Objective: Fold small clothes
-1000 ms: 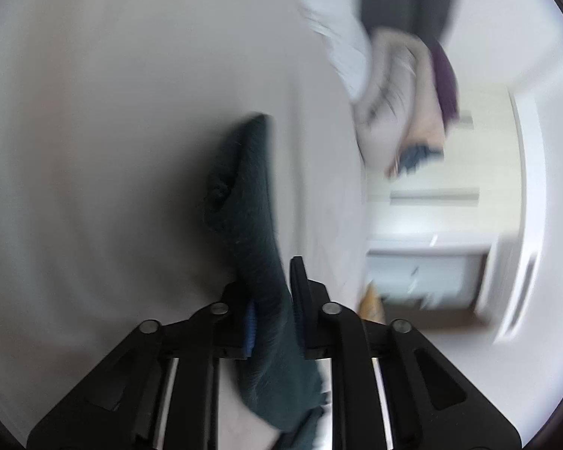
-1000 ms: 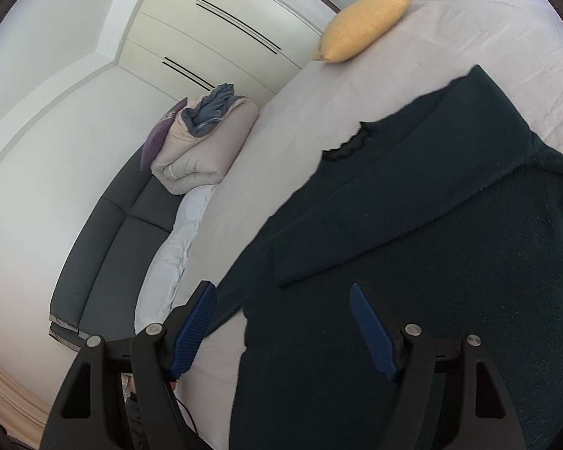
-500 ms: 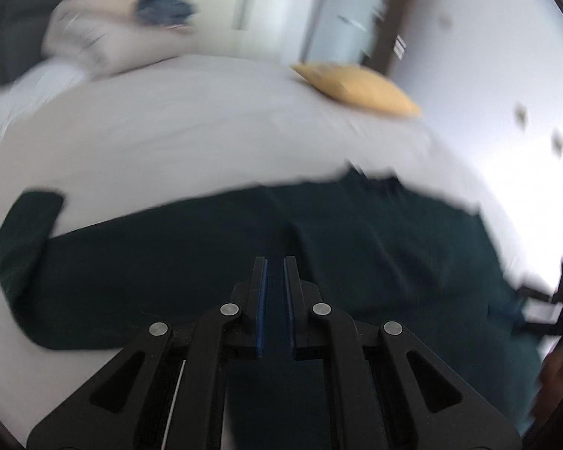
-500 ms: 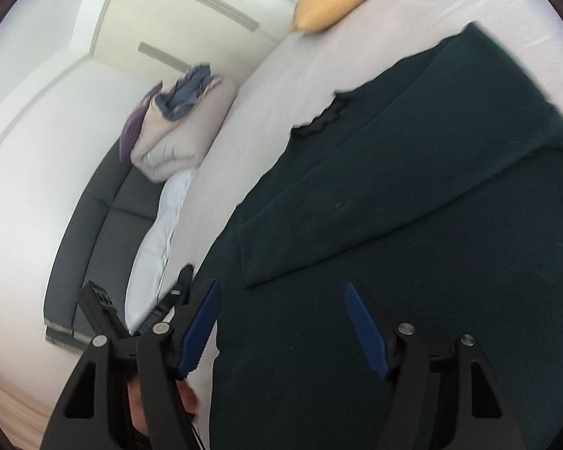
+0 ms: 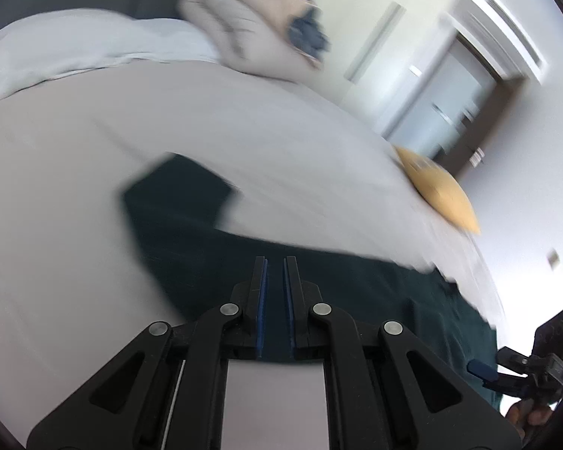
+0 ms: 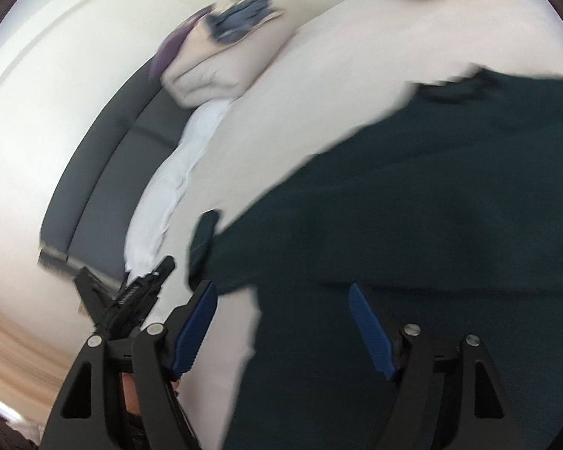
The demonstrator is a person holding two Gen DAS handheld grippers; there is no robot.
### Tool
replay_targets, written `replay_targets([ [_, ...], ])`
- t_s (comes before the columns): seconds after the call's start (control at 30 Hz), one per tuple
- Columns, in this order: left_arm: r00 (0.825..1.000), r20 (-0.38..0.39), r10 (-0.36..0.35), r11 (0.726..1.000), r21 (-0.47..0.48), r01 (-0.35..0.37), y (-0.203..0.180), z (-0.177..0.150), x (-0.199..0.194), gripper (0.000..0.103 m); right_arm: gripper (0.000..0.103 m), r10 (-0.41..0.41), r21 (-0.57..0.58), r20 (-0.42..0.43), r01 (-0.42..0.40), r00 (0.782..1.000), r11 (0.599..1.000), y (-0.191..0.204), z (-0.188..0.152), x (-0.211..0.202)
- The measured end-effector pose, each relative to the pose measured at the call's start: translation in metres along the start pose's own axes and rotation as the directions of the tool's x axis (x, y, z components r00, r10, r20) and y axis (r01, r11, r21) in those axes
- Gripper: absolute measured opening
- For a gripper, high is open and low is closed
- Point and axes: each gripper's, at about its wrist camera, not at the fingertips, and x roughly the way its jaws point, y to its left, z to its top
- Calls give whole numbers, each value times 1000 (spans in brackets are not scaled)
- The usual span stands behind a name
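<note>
Seemingly bare sheet (image 5: 281, 150) beyond sweater (image 5: 214, 247).

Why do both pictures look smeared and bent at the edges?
Left wrist view: motion blur smears the dark green garment and yellow pillow; the left gripper stays sharp. Right wrist view: the same blur, with fisheye curving of the bed.

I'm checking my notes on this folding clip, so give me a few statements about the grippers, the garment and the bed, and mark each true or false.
1. The right gripper is wide open. True.
2. The garment is bright red. False: it is dark green.
3. A yellow pillow lies on the bed. True.
4. The garment hangs in the air. False: it lies spread on the bed.
5. The left gripper is wide open. False: its jaws are nearly together.
</note>
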Motion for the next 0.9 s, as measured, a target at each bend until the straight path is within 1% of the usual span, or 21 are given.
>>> replay_targets([
  [0.07,1000,-12,16,999,-51,-16,25,4,-1,8,76,72,-21,-56,-74,996,997,24,18,33],
  [0.1,1000,-19,8,997,-78,-9,33,7,2,8,76,101,-14,-84,-102,991,995,33,28,52],
  [0.13,1000,-26,-7,994,-105,5,41,22,14,8,76,116,-7,-106,-118,988,993,41,33,68],
  [0.2,999,-37,-25,990,-139,19,52,22,18,8,71,144,9,-173,-144,974,990,61,46,112],
  [0.23,999,-37,-34,988,-152,28,61,24,16,8,68,147,15,-194,-146,970,989,68,50,128],
  [0.3,997,-49,-62,981,-185,52,75,24,28,8,68,165,39,-241,-160,956,986,82,58,165],
  [0.37,993,-70,-98,975,-207,81,90,26,29,8,68,186,79,-307,-170,933,982,91,61,205],
  [0.43,989,-66,-136,970,-213,119,94,22,29,8,68,178,104,-358,-151,916,983,97,58,239],
  [0.47,987,-51,-154,968,-209,140,94,21,28,8,68,172,116,-380,-137,909,984,98,56,256],
  [0.5,987,-39,-157,968,-205,146,94,20,28,8,68,159,126,-405,-117,901,985,97,54,272],
  [0.57,991,-38,-129,973,-196,119,98,21,31,9,68,138,142,-415,-86,899,986,95,52,294],
  [0.6,991,-48,-122,972,-210,109,102,20,34,9,67,152,154,-410,-96,900,983,95,52,302],
  [0.7,990,-57,-131,944,-313,107,122,21,39,9,65,194,173,-415,-132,889,976,103,56,319],
  [0.77,992,-40,-117,934,-343,96,132,22,35,9,62,183,146,-434,-132,882,980,114,59,334],
  [0.83,993,-27,-116,928,-358,99,138,22,33,9,61,166,127,-438,-122,883,984,122,64,348],
  [0.9,991,-38,-128,925,-365,105,139,21,37,9,52,157,118,-435,-117,887,986,128,66,358],
])
